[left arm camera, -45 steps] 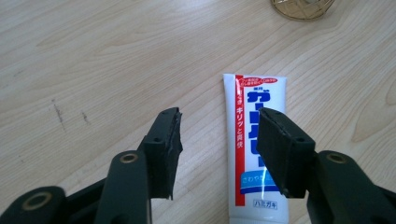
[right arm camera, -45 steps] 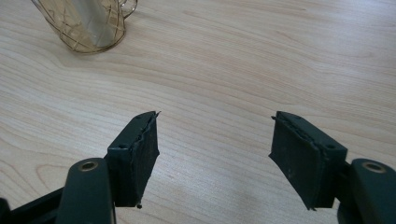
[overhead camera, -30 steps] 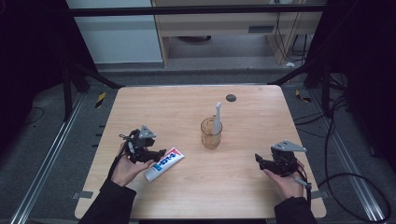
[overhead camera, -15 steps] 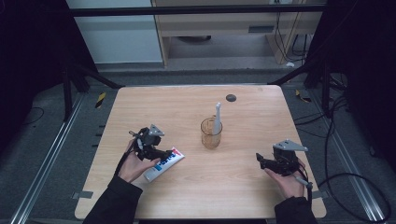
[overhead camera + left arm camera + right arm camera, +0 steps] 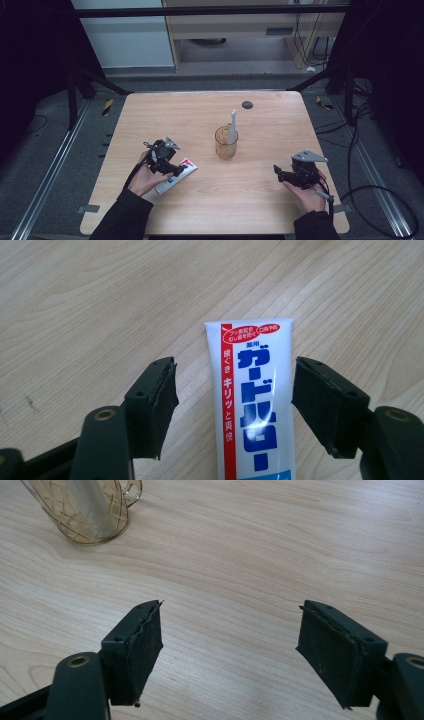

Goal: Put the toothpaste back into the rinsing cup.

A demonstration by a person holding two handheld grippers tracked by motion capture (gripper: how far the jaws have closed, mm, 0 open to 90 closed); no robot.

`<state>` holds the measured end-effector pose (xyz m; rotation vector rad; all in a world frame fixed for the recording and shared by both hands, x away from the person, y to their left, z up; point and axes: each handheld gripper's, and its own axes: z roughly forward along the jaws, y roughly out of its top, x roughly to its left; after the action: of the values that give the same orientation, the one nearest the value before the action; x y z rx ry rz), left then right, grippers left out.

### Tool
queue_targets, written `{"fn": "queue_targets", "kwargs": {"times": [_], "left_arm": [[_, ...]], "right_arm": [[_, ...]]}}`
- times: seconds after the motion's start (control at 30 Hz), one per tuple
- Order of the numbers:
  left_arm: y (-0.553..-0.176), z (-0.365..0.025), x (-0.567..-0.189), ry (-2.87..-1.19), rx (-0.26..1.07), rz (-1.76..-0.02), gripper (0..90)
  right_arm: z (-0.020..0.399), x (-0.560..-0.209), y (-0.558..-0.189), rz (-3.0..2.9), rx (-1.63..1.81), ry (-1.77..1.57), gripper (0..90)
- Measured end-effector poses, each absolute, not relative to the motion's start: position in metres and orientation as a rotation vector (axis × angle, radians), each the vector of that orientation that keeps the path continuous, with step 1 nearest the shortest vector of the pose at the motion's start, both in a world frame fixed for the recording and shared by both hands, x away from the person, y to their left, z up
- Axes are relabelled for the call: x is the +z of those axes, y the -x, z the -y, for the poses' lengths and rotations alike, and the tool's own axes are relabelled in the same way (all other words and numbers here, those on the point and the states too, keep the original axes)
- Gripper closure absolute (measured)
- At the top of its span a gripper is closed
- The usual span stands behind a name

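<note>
On the table (image 5: 260, 200), left of the glass mug (image 5: 226, 144):
Toothpaste tube (image 5: 255, 405): lying flat — between the spread jaws, untouched.
Left gripper (image 5: 234, 400): released, straddling the tube.
Right gripper (image 5: 230, 650): released — over bare wood, well apart.

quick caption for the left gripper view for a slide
Left gripper open, its jaws either side of a white toothpaste tube lying flat on the wooden table.

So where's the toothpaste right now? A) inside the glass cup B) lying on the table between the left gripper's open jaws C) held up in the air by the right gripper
B: the toothpaste tube lies flat on the table between the open jaws of the left gripper.
</note>
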<state>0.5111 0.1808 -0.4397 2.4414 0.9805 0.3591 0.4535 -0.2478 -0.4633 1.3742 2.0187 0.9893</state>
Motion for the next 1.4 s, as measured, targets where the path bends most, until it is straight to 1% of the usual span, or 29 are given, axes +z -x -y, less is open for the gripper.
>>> {"fn": "queue_targets", "kwargs": {"times": [0.27,0.7,1.13,1.4], "left_arm": [[-0.512,-0.174,-0.447,-2.485,0.309,-0.980,35.4],[-0.515,-0.167,-0.457,-2.527,0.267,-0.983,36.8],[-0.520,-0.165,-0.465,-2.553,0.249,-0.997,39.2],[-0.523,-0.164,-0.469,-2.566,0.232,-1.004,38.3]], "right_arm": [[0.246,-0.465,-0.454,-2.035,0.985,-1.372,25.5],[0.245,-0.467,-0.455,-2.043,0.985,-1.375,25.5],[0.243,-0.469,-0.456,-2.053,0.976,-1.375,25.6],[0.243,-0.468,-0.456,-2.056,0.980,-1.381,25.8]]}}
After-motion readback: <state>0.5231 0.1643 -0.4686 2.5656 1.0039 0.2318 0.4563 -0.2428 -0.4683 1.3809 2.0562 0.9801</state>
